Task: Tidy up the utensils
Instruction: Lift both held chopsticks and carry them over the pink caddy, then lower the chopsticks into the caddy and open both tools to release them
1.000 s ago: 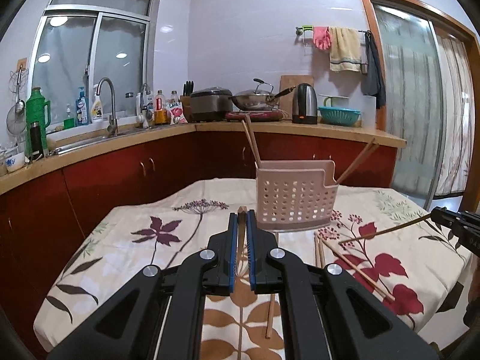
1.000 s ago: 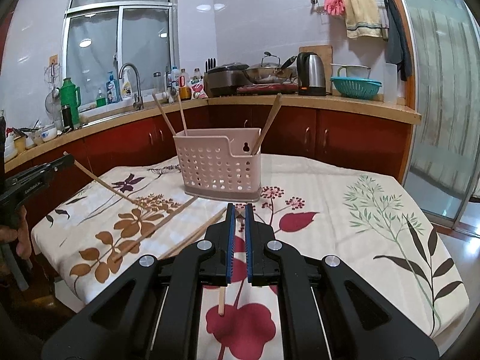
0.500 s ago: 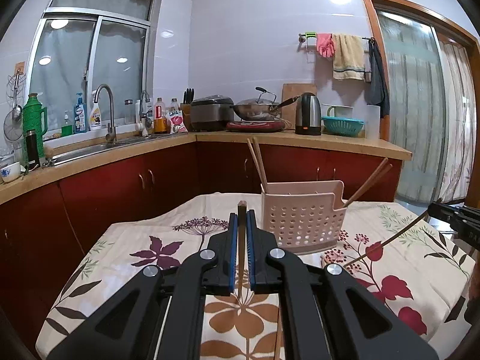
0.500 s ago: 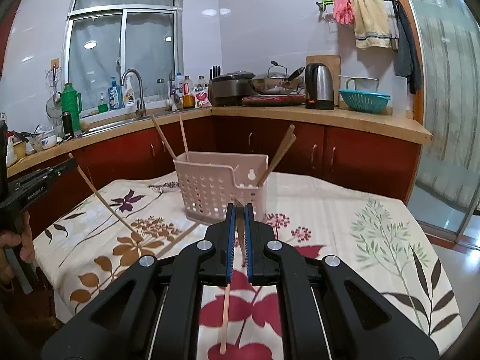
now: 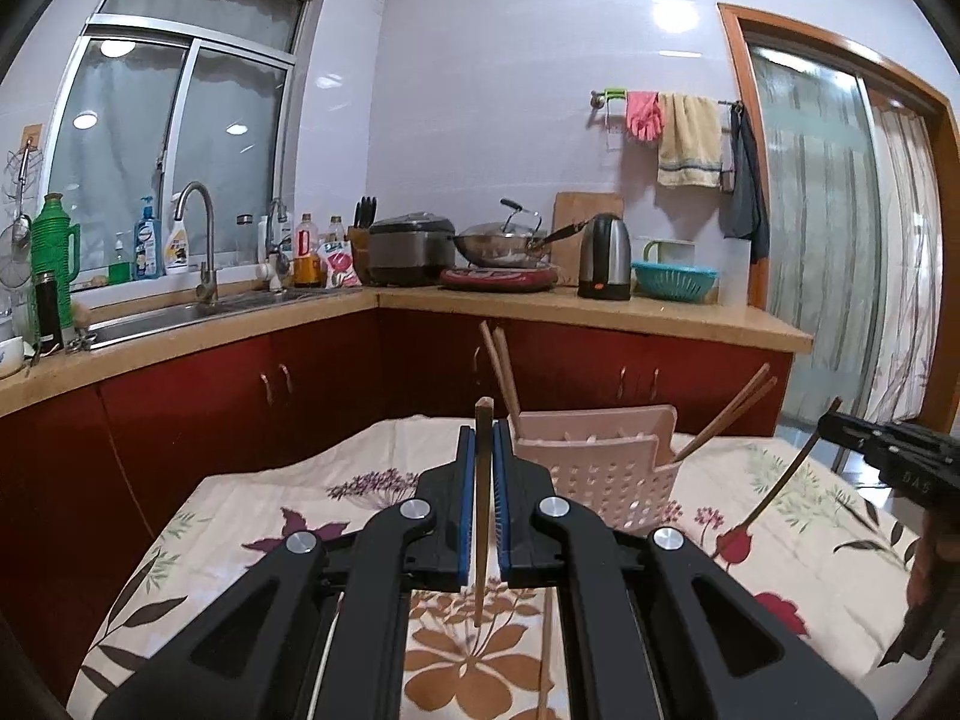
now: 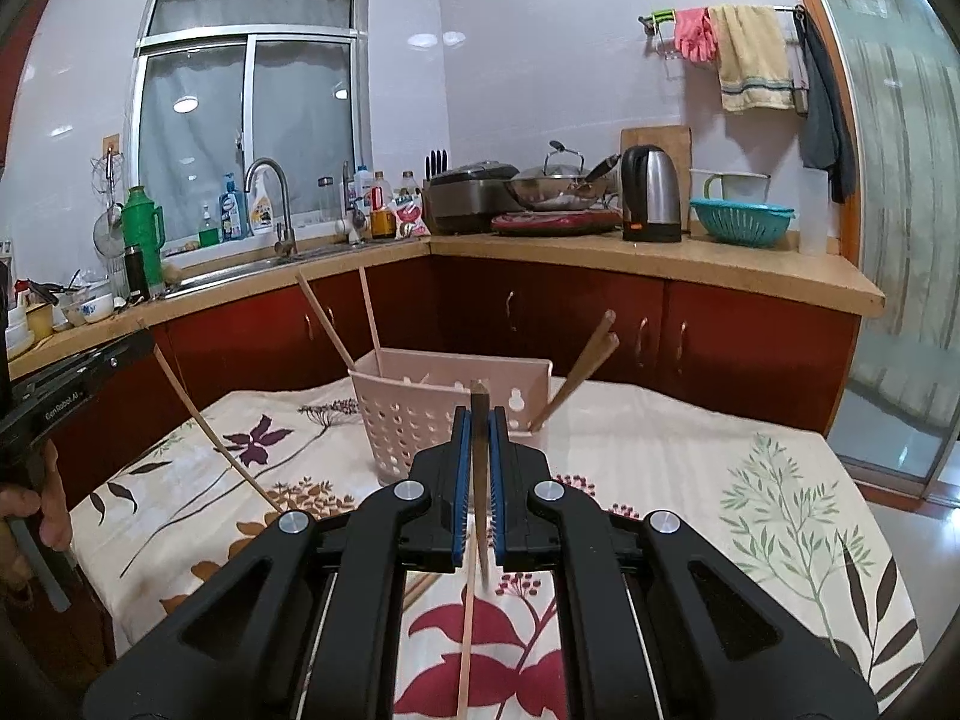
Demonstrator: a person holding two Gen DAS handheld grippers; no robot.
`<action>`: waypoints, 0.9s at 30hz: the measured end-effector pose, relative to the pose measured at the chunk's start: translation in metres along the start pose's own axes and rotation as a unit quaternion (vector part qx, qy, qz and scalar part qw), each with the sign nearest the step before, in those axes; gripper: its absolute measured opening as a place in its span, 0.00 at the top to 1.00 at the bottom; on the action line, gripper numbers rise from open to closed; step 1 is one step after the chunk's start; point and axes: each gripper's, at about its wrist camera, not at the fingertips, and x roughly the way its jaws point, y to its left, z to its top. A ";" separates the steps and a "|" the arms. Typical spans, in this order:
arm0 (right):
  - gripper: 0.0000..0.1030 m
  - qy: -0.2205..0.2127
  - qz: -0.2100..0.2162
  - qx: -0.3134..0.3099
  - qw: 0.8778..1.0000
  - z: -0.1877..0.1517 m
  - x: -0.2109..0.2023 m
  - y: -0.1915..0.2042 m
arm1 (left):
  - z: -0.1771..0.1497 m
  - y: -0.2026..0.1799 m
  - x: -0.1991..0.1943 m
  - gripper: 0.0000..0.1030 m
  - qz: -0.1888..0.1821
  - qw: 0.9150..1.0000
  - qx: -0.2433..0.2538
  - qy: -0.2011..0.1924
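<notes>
Both grippers are lifting since a second ago: your left gripper (image 5: pixel 483 462) is clamping a chopstick (image 5: pixel 482 534), your right gripper (image 6: pixel 479 450) another chopstick (image 6: pixel 474 588), both nearing the basket (image 6: pixel 420 420) mid-table; dropping in looks next.

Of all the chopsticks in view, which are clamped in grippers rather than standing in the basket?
Two: one in the left gripper, one in the right gripper. The others lean in the pink basket.

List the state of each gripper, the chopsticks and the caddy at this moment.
left gripper: shut on a chopstick, lifted off the table.
right gripper: shut on another chopstick, lifted.
pink caddy: upright on the tablecloth, chopsticks leaning in both ends.
</notes>
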 end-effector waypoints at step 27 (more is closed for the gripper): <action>0.94 -0.146 0.023 0.015 0.989 0.111 0.028 -0.030 | 0.105 -0.040 0.042 0.94 -0.063 0.991 0.023 -0.113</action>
